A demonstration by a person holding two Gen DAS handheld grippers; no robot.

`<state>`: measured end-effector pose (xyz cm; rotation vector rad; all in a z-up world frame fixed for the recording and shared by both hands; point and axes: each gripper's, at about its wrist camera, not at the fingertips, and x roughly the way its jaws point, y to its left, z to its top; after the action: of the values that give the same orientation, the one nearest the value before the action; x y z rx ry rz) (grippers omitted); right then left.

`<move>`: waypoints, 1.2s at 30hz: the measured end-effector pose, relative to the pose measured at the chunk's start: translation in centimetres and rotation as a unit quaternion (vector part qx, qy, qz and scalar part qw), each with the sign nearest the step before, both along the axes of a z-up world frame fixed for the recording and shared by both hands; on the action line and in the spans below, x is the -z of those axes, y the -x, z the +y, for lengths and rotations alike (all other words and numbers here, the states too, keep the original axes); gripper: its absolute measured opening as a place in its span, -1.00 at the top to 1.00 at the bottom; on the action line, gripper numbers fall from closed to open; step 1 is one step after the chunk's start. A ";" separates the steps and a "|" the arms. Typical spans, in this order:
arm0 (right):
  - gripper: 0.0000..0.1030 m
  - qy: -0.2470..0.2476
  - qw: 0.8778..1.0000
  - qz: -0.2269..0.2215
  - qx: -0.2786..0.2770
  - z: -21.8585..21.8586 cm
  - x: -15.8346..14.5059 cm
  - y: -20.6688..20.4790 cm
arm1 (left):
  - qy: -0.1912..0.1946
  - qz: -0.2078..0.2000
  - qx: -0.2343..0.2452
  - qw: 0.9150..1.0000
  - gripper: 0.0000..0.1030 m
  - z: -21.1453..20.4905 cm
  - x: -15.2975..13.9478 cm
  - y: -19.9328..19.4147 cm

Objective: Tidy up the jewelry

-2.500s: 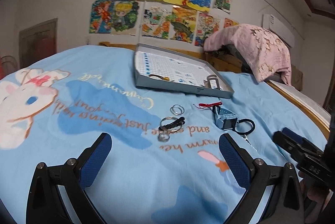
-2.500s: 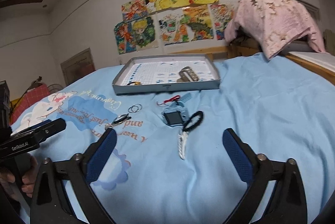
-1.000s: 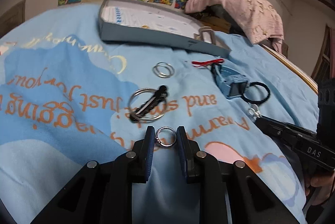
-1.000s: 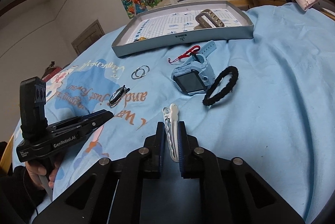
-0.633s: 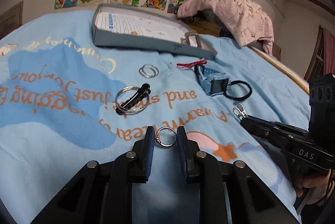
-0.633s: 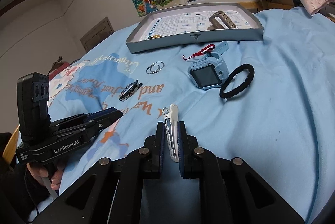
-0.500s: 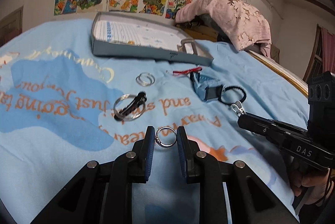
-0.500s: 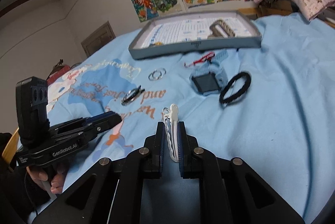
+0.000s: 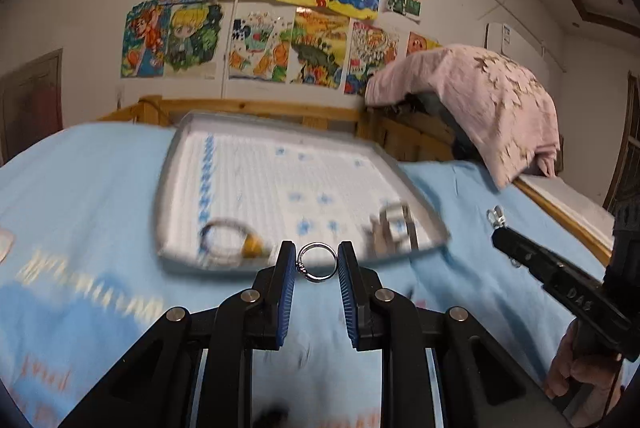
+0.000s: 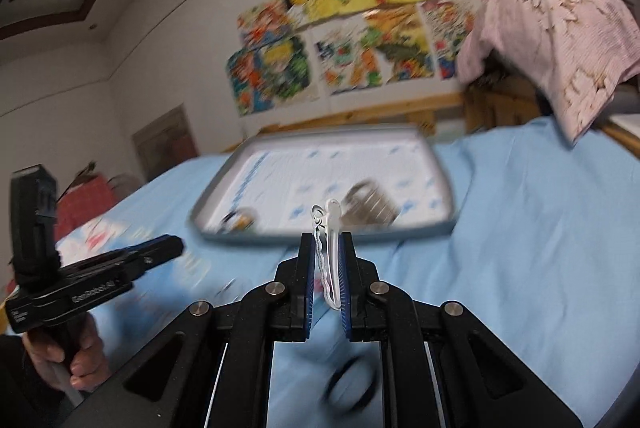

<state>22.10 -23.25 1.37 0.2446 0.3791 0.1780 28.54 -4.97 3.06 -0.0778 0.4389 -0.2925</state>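
Note:
My left gripper (image 9: 317,260) is shut on a small silver ring (image 9: 316,262), held above the blue bedspread just before the grey tray's (image 9: 172,155) near rim. My right gripper (image 10: 327,248) is shut on a white hair clip (image 10: 328,248), which stands upright between the pads, just short of the tray (image 10: 440,163). The clip's tip (image 9: 496,216) also shows in the left wrist view. The tray holds a bangle with a yellow charm (image 9: 228,238) and a metal buckle-like piece (image 9: 394,224). The frames are blurred by motion.
A black hair tie (image 10: 352,386) lies blurred on the bedspread below my right gripper. A pink blanket (image 9: 480,103) hangs over the wooden headboard (image 9: 260,109) at back right. Drawings cover the wall behind. The other gripper shows in each view, left (image 10: 160,248) and right (image 9: 508,240).
Both grippers have lifted off the bedspread and moved forward to the tray, each still holding its piece. The watch, key rings and hair pin have dropped out of view.

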 end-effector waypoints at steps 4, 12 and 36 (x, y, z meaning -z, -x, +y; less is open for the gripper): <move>0.80 -0.011 1.000 -0.001 0.028 -2.1 0.1 -5.2 | -0.008 0.005 -0.013 1.000 0.60 -1.5 0.6 -4.6; 0.80 0.028 0.998 0.054 0.036 -2.8 2.4 -14.1 | -0.043 0.044 -0.025 0.998 0.60 -3.2 4.5 -9.3; -0.12 -0.019 0.999 0.002 0.043 -5.4 4.5 -10.4 | 0.001 -0.008 -0.017 1.000 -0.96 -2.1 2.8 -5.3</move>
<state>32.51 -28.65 -3.10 0.2979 0.3688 0.1007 33.85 -7.10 0.29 -0.0857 0.4210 -0.2595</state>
